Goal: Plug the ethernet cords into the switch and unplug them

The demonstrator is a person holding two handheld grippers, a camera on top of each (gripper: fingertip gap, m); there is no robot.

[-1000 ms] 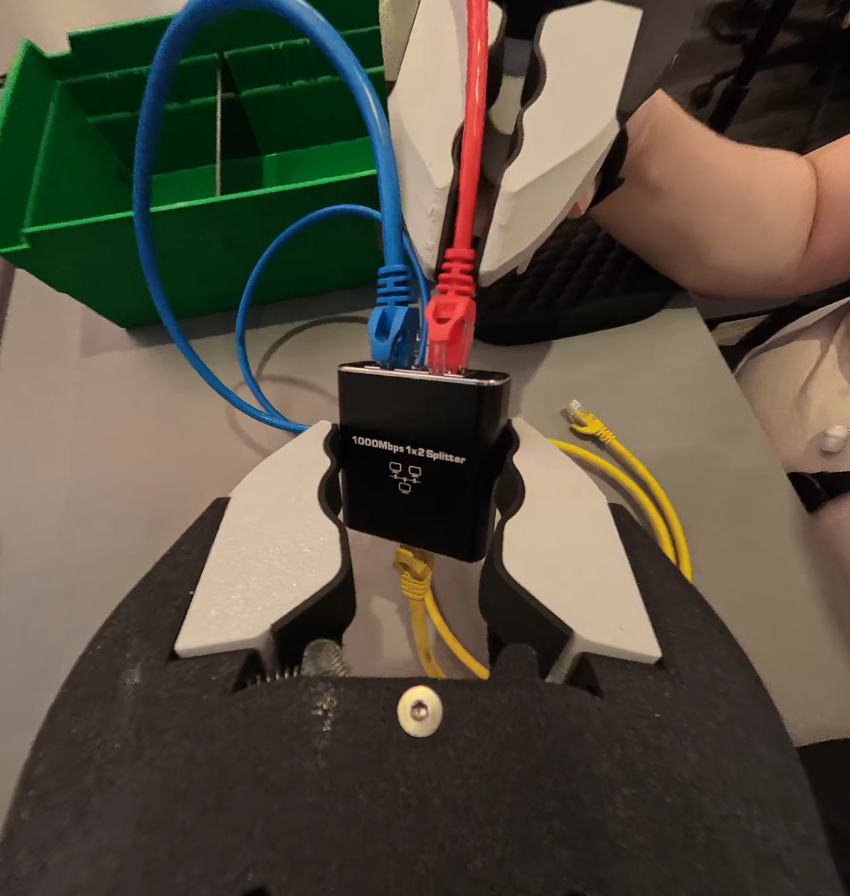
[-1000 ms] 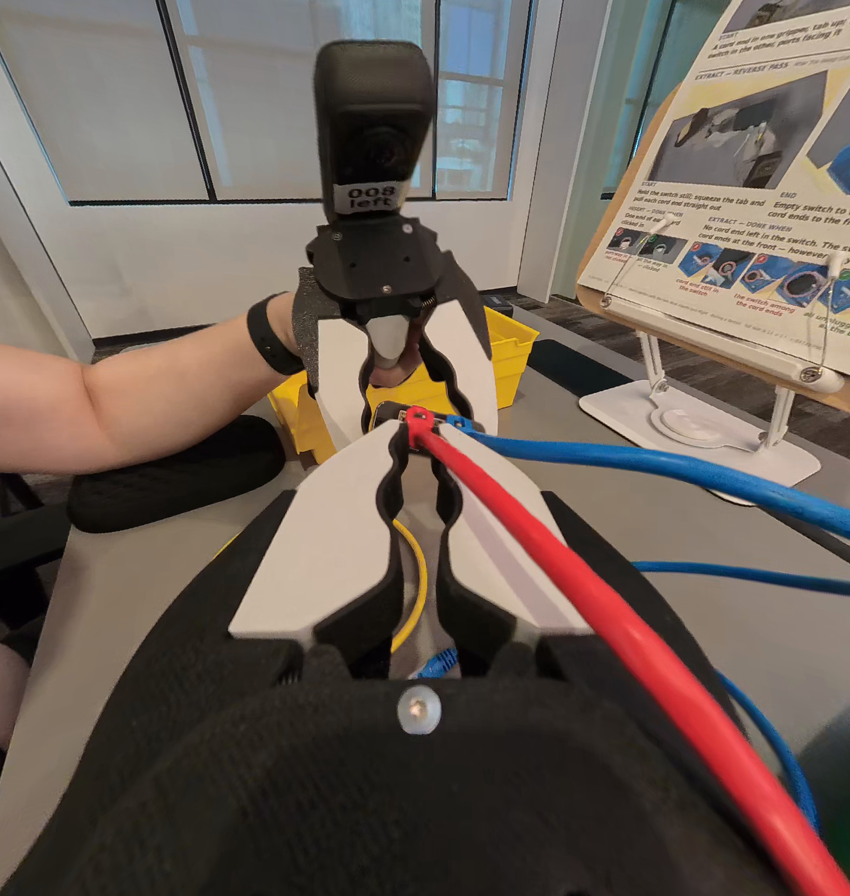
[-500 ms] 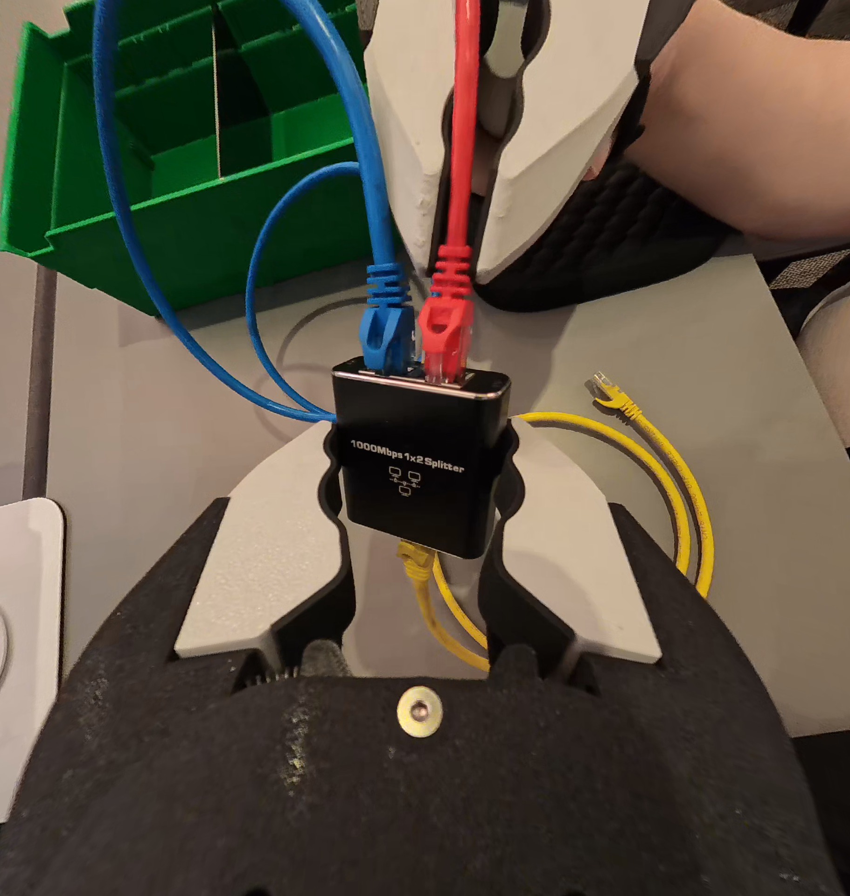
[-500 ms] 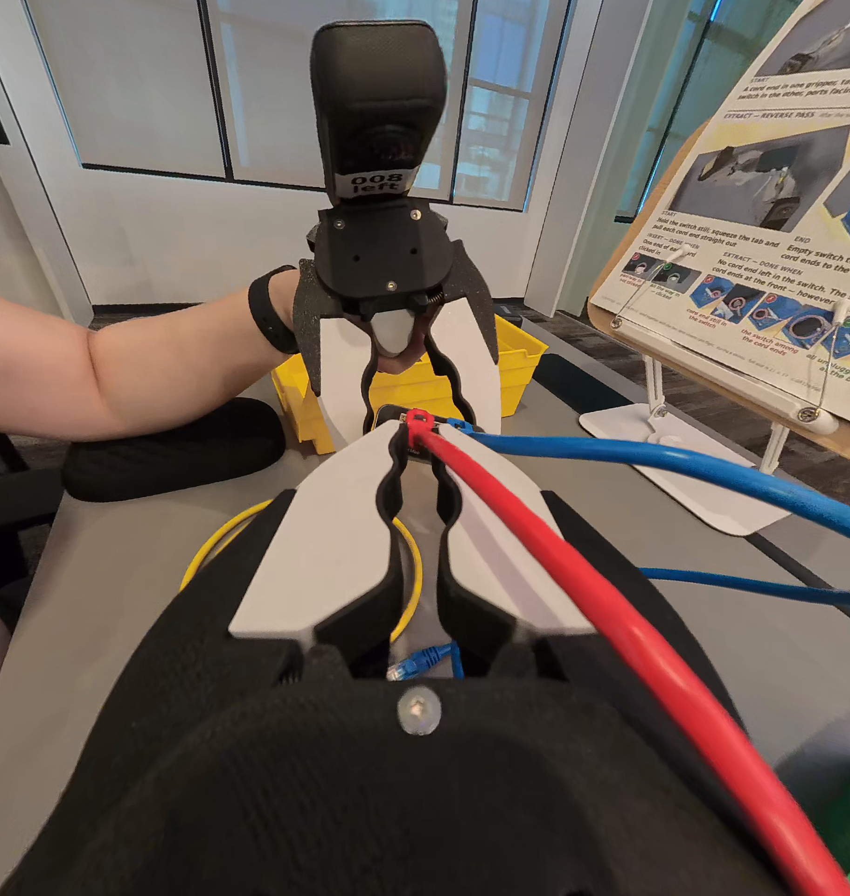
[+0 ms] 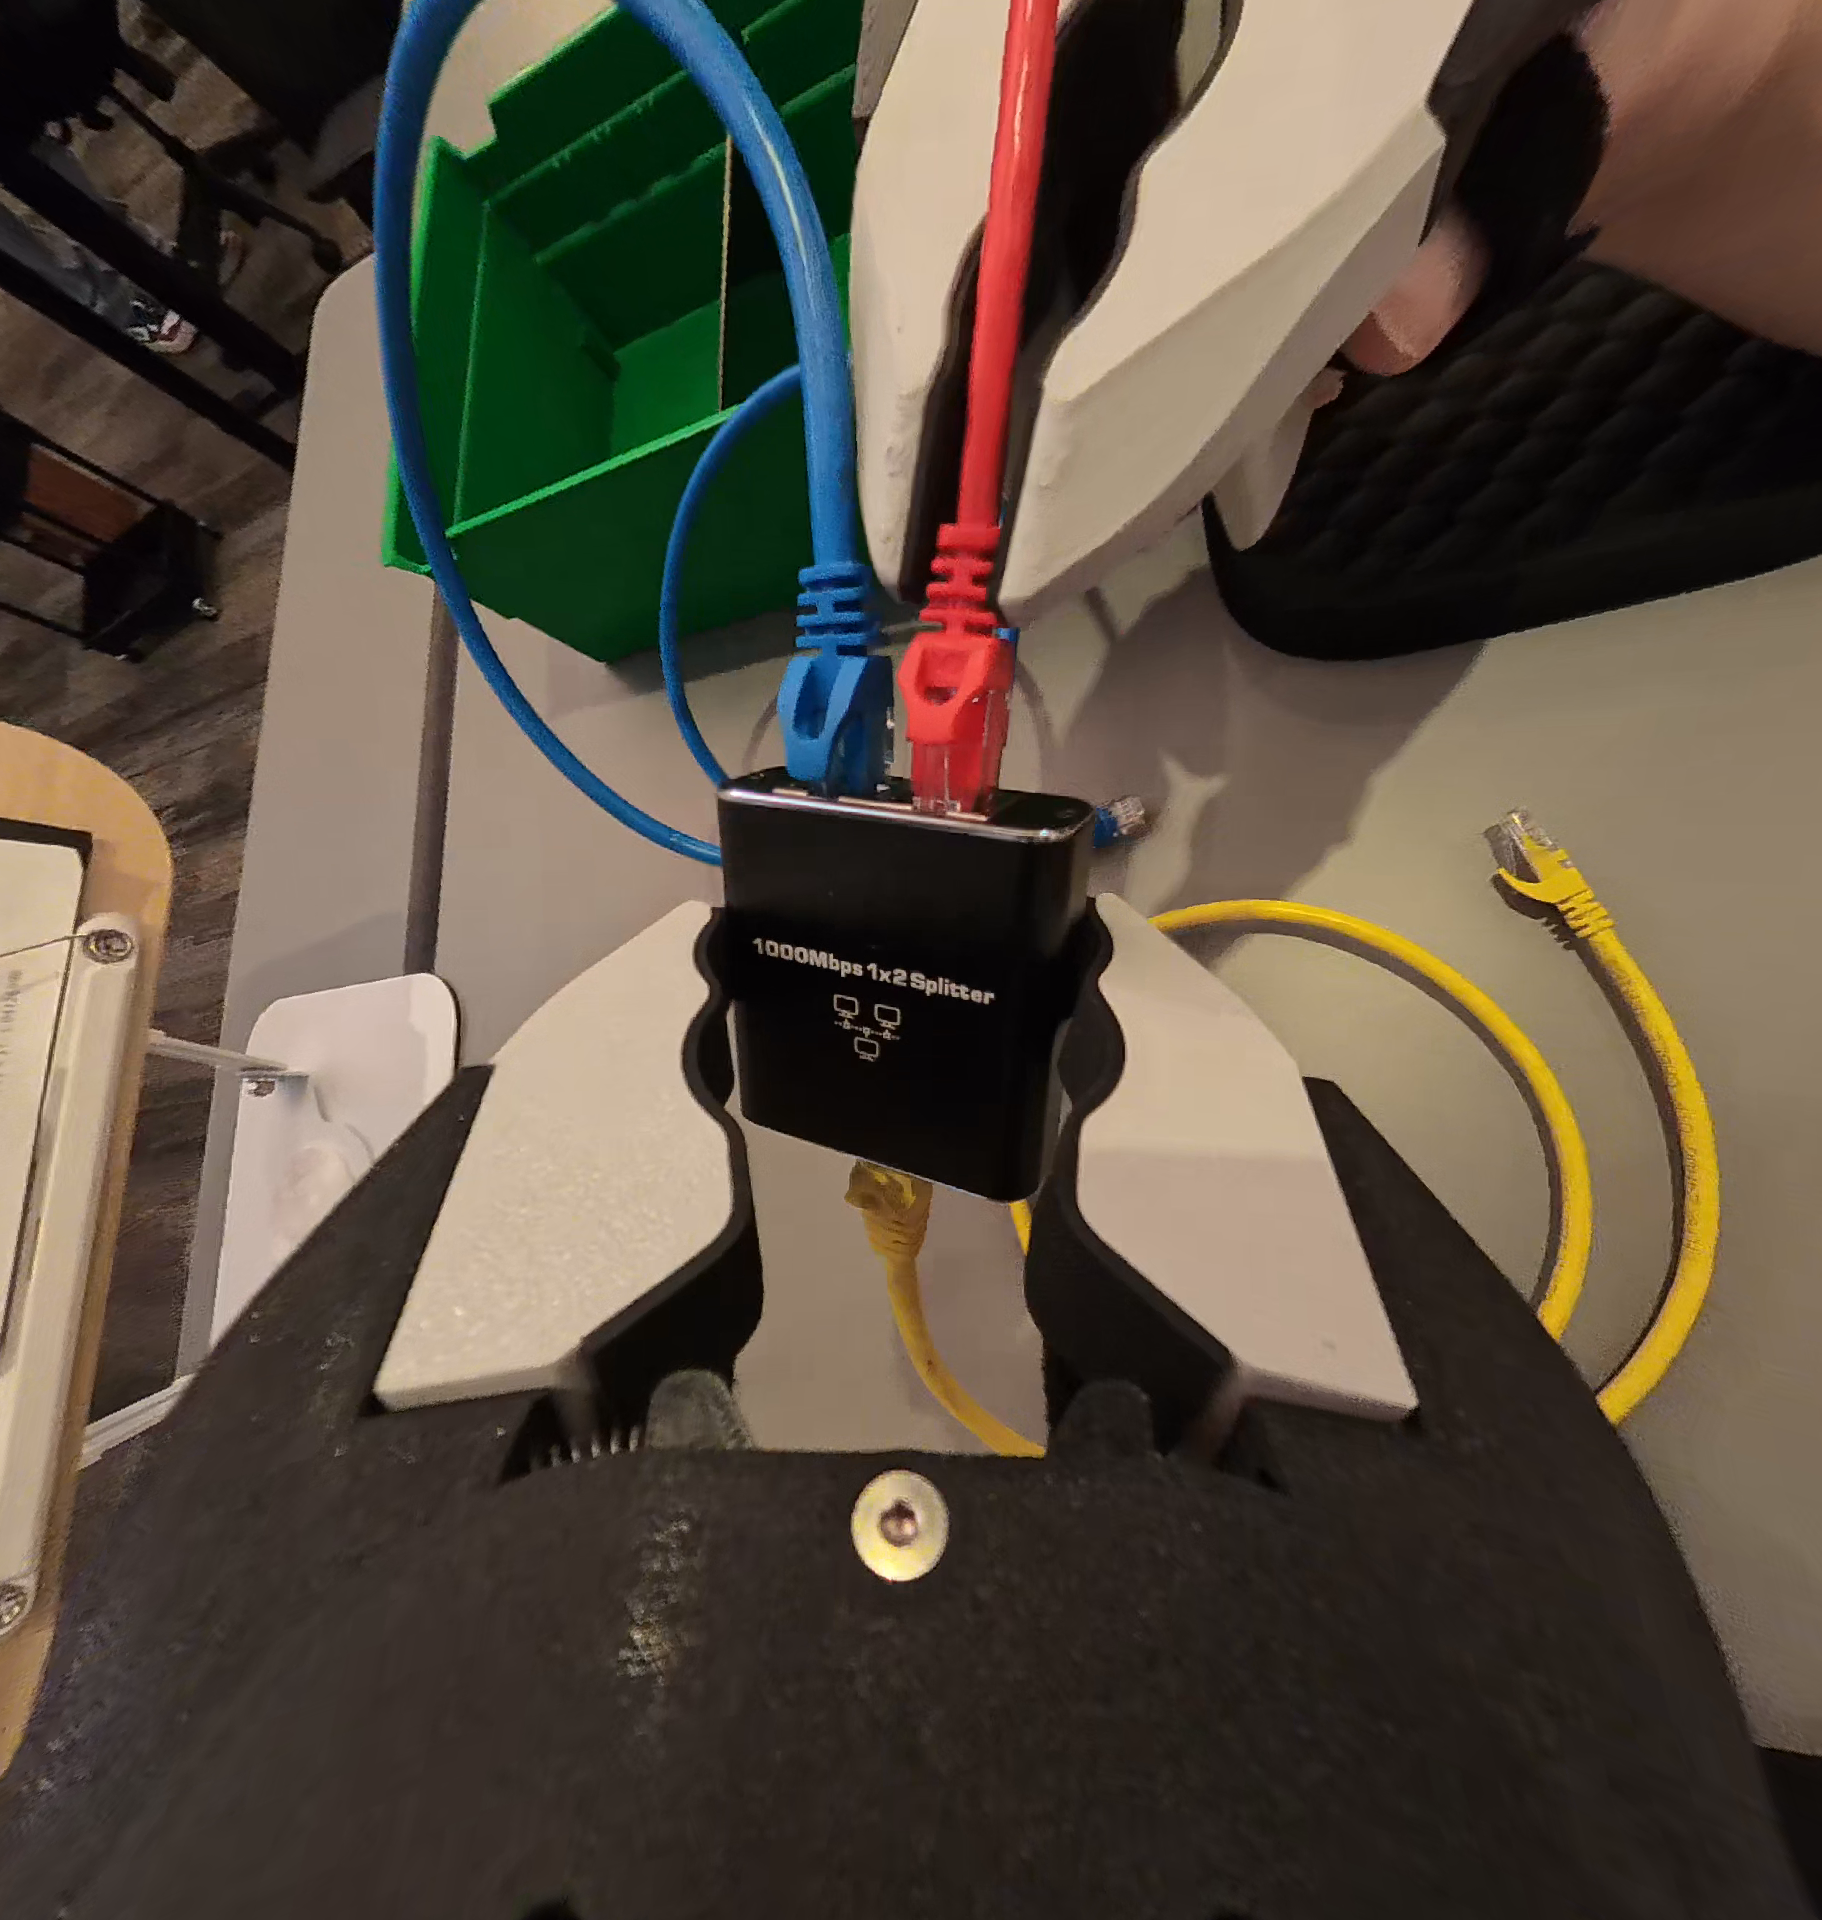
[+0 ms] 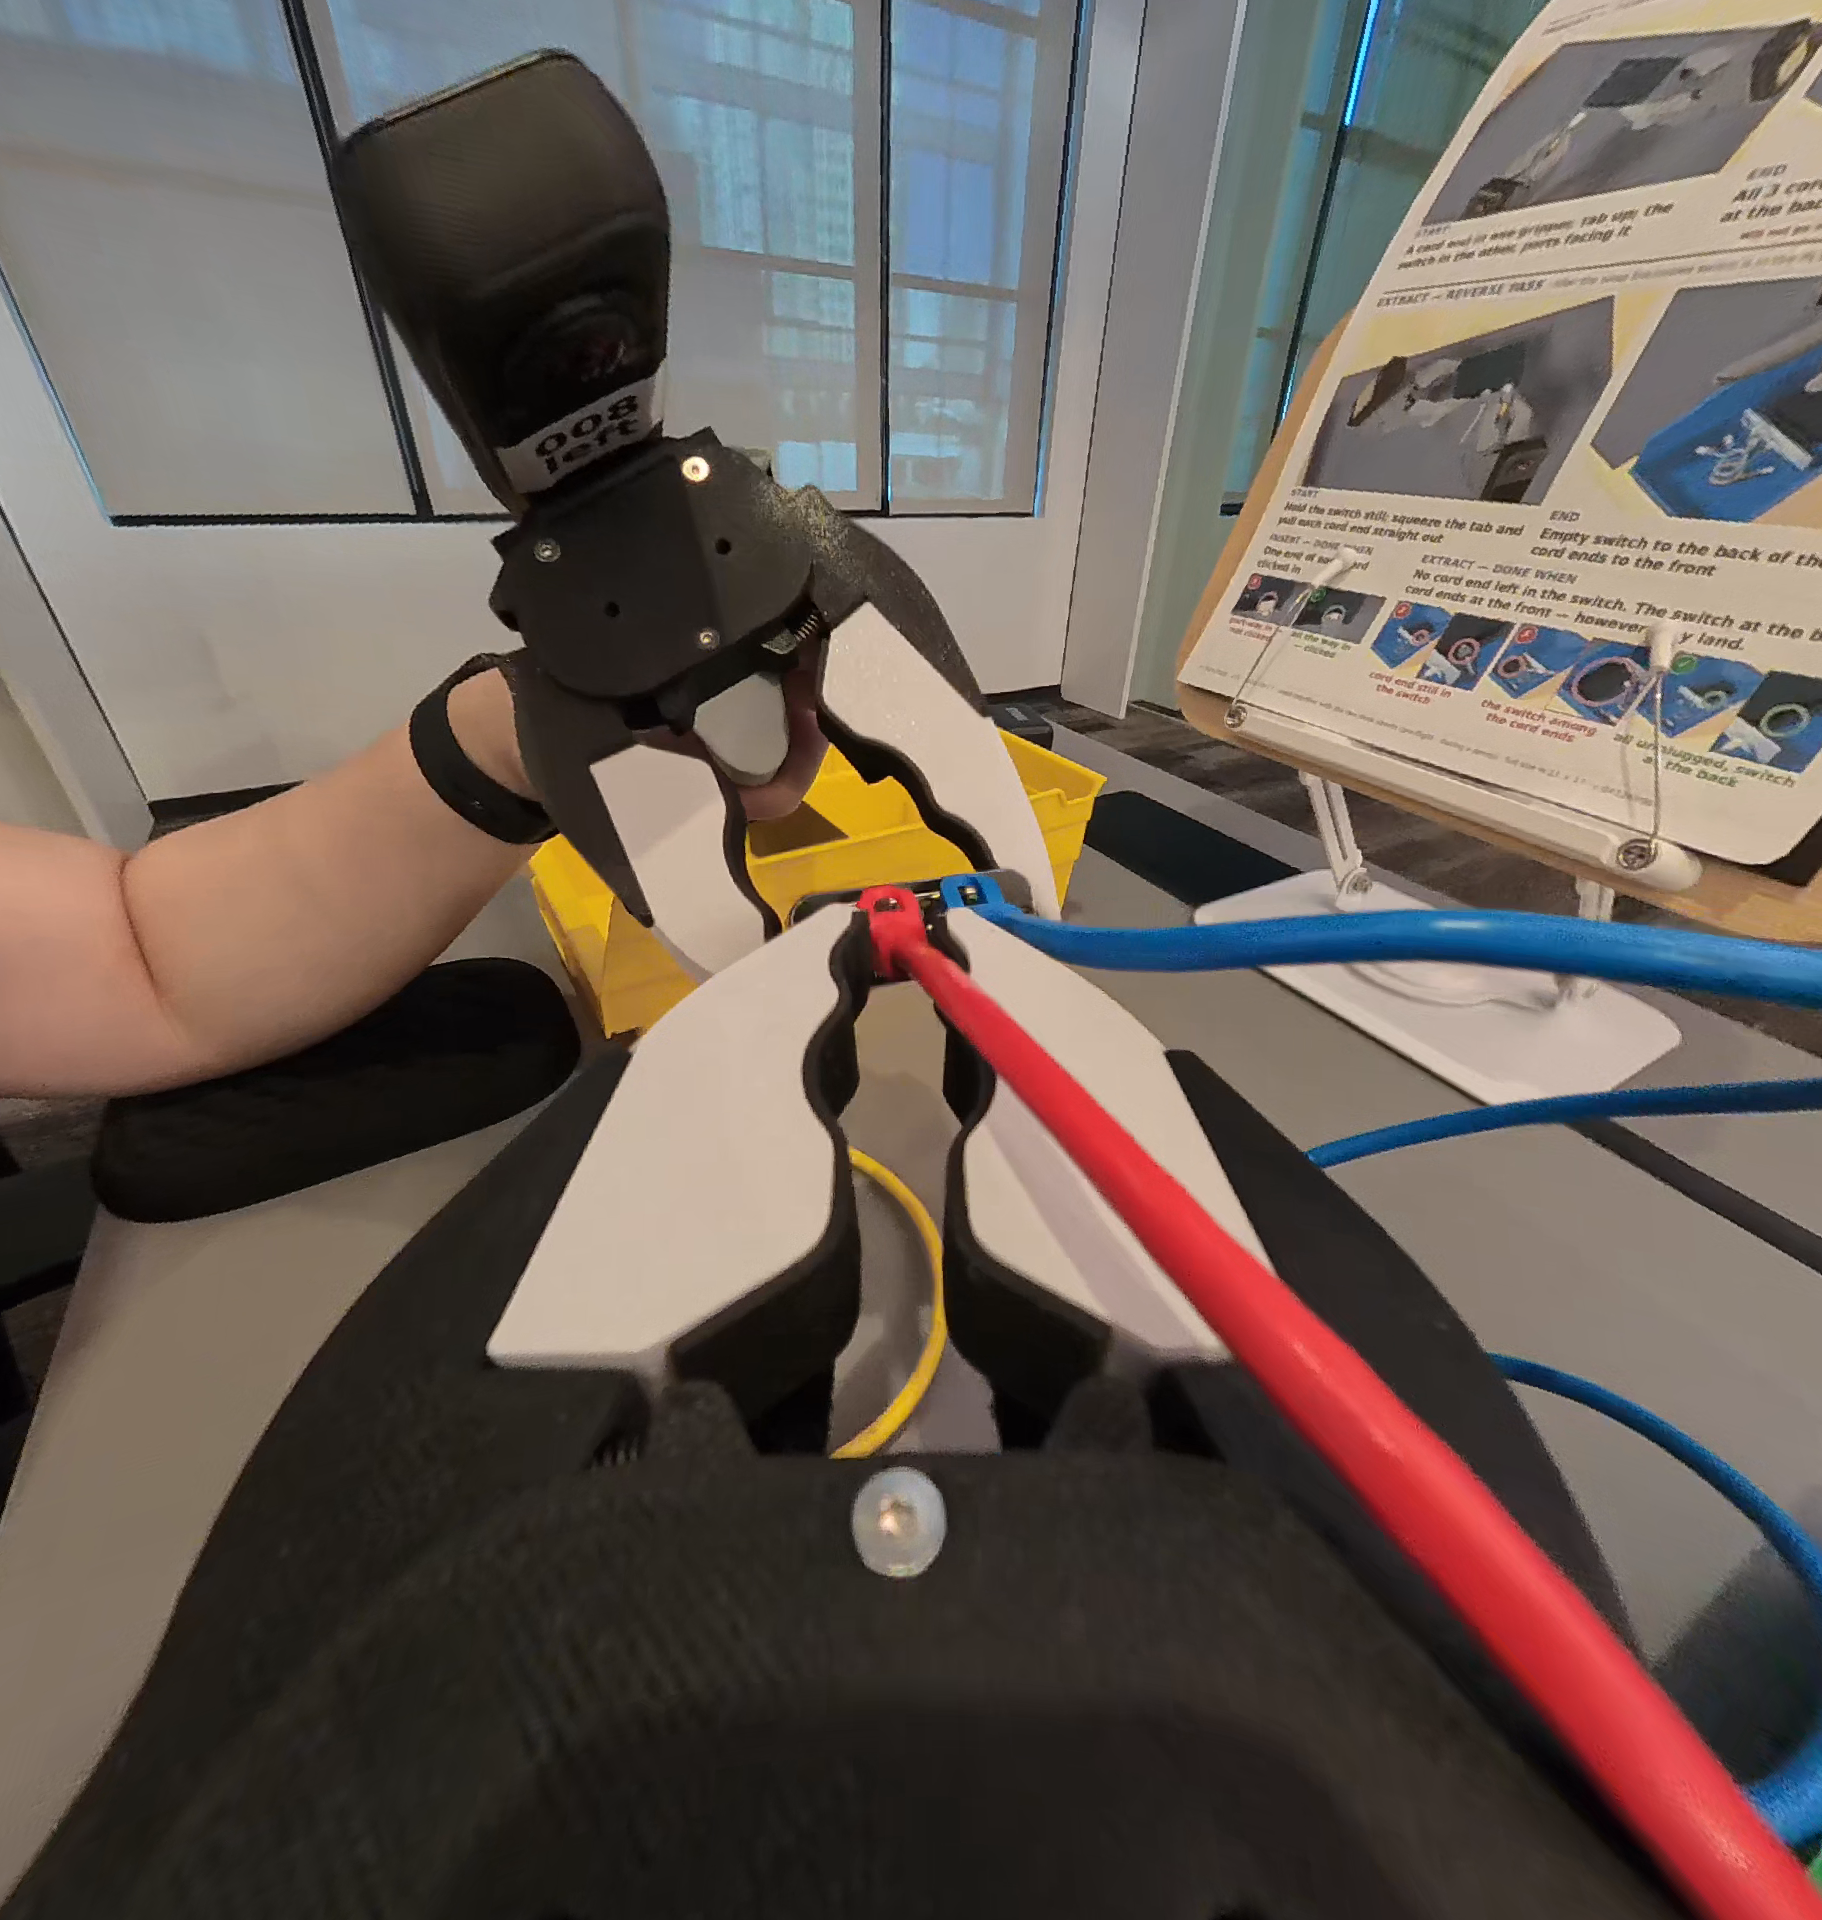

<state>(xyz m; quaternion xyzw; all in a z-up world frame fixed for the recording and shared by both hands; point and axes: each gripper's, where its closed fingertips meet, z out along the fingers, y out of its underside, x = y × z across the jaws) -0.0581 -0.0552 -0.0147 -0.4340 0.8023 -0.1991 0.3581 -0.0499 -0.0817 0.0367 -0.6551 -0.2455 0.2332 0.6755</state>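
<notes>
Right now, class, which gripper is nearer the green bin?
Right. The right gripper, shut on the red cord, sits beside the green bin. The left gripper, clamping the switch, is farther from it.

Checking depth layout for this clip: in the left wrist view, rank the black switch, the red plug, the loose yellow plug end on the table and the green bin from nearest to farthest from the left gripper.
1. Black switch: clamped between the left gripper's fingers.
2. Red plug: just beyond, at the switch's top right port.
3. Loose yellow plug end: off to the right, on the table.
4. Green bin: farthest, upper left.
</notes>
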